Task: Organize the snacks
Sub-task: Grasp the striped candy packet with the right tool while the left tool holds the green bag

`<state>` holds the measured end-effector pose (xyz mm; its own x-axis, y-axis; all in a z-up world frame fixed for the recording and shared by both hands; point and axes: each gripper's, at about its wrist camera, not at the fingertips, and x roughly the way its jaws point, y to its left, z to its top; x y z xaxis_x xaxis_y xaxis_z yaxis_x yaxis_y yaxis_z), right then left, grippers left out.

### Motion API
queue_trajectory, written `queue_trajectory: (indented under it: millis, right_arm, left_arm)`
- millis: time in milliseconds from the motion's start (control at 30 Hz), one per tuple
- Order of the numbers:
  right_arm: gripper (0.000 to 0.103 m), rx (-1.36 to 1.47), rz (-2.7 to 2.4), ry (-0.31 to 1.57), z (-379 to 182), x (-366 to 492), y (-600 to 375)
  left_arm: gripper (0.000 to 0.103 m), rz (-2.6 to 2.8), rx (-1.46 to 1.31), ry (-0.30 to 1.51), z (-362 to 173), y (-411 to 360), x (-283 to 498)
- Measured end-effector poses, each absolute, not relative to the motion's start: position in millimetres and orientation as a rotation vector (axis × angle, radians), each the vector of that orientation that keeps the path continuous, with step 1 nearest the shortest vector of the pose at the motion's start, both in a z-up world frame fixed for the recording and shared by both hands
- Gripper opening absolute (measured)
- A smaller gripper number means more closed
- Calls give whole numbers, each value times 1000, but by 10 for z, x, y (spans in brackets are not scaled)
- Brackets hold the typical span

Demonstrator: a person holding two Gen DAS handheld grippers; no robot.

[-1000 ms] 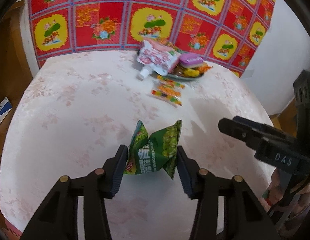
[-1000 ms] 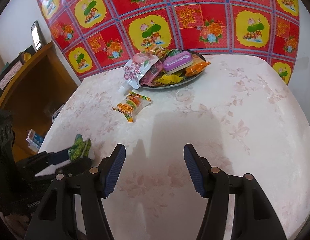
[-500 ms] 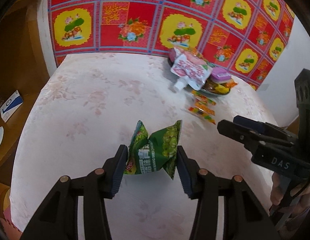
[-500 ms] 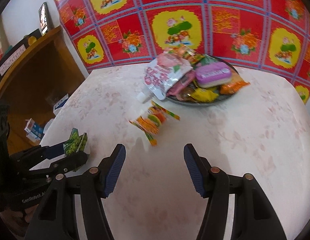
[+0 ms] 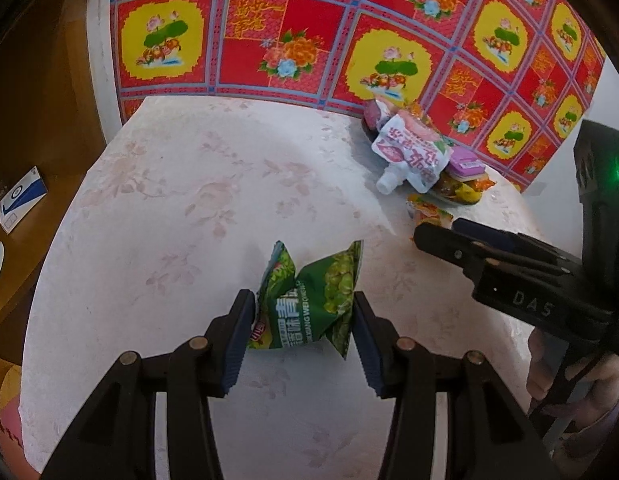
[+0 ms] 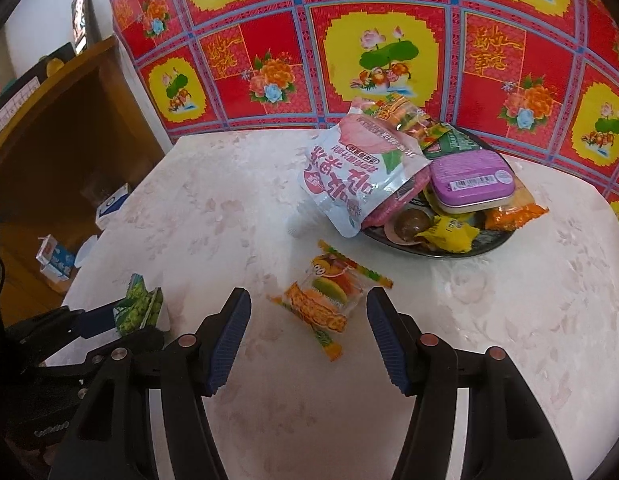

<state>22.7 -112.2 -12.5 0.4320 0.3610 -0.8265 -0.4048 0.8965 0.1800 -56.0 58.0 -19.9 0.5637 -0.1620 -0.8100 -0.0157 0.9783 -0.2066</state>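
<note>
My left gripper (image 5: pixel 303 316) is shut on a green pea snack packet (image 5: pixel 309 304) and holds it above the white table (image 5: pixel 181 208); the packet also shows in the right wrist view (image 6: pixel 139 308). My right gripper (image 6: pixel 307 316) is open, and an orange gummy packet (image 6: pixel 329 300) lies on the table between and just ahead of its fingertips. A dark plate (image 6: pixel 461 246) at the back right holds a pink-and-white spout pouch (image 6: pixel 357 172), a purple tin (image 6: pixel 471 182) and several small snacks. The plate also shows in the left wrist view (image 5: pixel 443 196).
A red and yellow floral cloth (image 6: pixel 389 40) hangs behind the table. A brown wooden shelf (image 6: pixel 61 128) with small boxes (image 6: pixel 55 258) stands to the left of the table. The table edge curves close on the left and right.
My right gripper has moved forward to the orange gummy packet, which now lies between its fingertips. My left gripper has swung left, still holding the green packet.
</note>
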Motion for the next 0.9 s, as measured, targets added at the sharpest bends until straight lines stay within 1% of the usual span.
queue_trajectory:
  millis: [267, 333, 433, 900]
  right_arm:
    - [62, -44, 450, 1042, -238, 310, -1102]
    - [55, -30, 447, 1051, -272, 327, -1113]
    - [48, -38, 437, 1040, -275, 326, -1130]
    - [46, -2, 445, 1029, -186, 214, -1261]
  left_arm:
    - [51, -84, -199, 967, -208, 592, -537]
    - [51, -83, -196, 967, -209, 590, -538]
    - [51, -81, -187, 966, -208, 582, -534]
    - [51, -79, -177, 972, -188, 531, -523]
